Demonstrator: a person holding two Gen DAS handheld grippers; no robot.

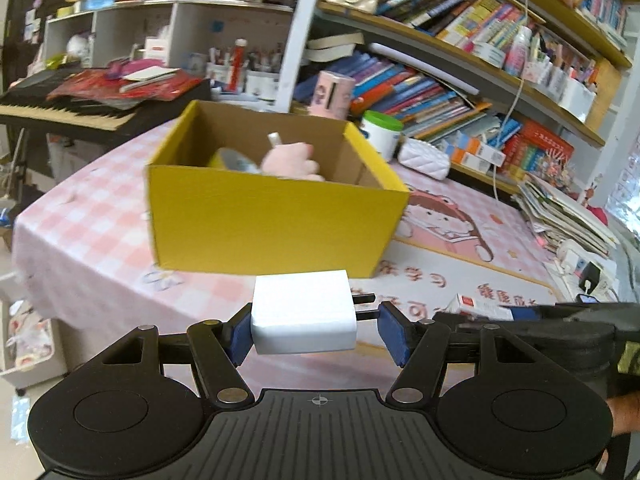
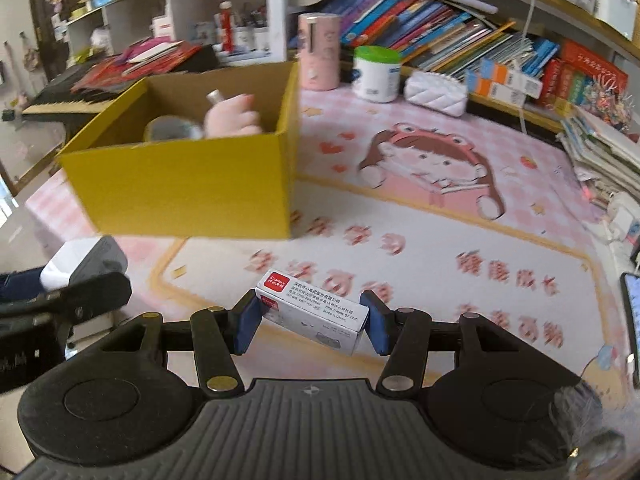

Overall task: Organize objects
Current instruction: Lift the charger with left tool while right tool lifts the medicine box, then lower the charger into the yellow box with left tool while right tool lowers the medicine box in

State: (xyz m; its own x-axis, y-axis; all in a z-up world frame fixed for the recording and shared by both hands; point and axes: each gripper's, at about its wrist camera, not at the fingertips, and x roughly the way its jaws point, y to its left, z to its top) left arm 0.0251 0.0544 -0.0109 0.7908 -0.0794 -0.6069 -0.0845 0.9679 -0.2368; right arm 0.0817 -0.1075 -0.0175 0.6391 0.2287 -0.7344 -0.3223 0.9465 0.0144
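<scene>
My left gripper is shut on a white plug charger, prongs pointing right against the right pad, held above the table just in front of the yellow cardboard box. The box holds a pink plush toy, a tape roll and a small tube. My right gripper is shut on a small white box with a red label, held above the pink mat, right of and nearer than the yellow box. The charger also shows at the left of the right wrist view.
Pink cartoon table mat. At the back stand a pink cylinder, a white tub with green lid and a white quilted pouch. Bookshelves behind, a paper stack right, a keyboard left.
</scene>
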